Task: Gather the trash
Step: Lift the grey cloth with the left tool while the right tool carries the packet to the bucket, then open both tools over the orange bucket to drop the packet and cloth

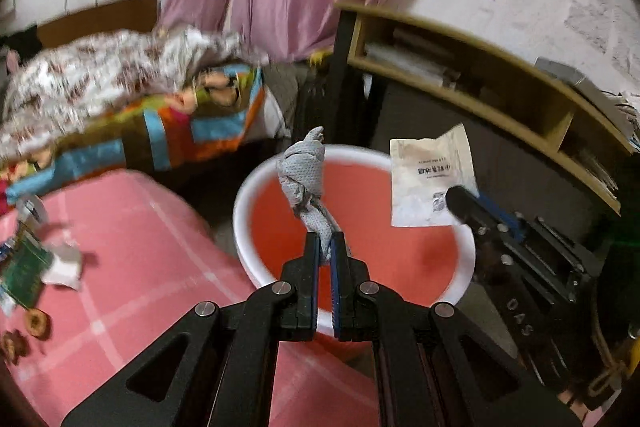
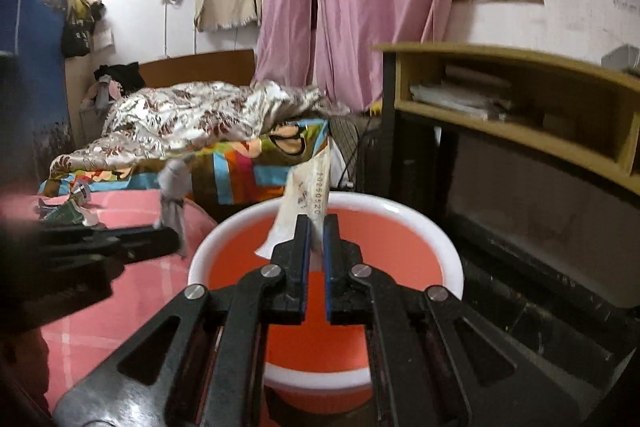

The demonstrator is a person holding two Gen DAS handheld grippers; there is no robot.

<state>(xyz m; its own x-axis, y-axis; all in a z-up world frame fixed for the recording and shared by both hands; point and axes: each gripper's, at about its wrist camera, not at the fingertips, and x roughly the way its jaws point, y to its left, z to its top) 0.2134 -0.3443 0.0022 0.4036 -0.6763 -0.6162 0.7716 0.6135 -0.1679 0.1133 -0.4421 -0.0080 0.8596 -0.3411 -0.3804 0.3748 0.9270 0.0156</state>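
My left gripper is shut on a crumpled grey tissue and holds it above the red bin with a white rim. My right gripper is shut on a white paper wrapper with printed digits, held over the same bin. In the left wrist view the right gripper shows at the right with the wrapper. In the right wrist view the left gripper shows at the left with the tissue.
A pink checked tablecloth lies to the left with a green packet, white scraps and small snack pieces. A bed with colourful covers is behind. A wooden shelf unit stands on the right.
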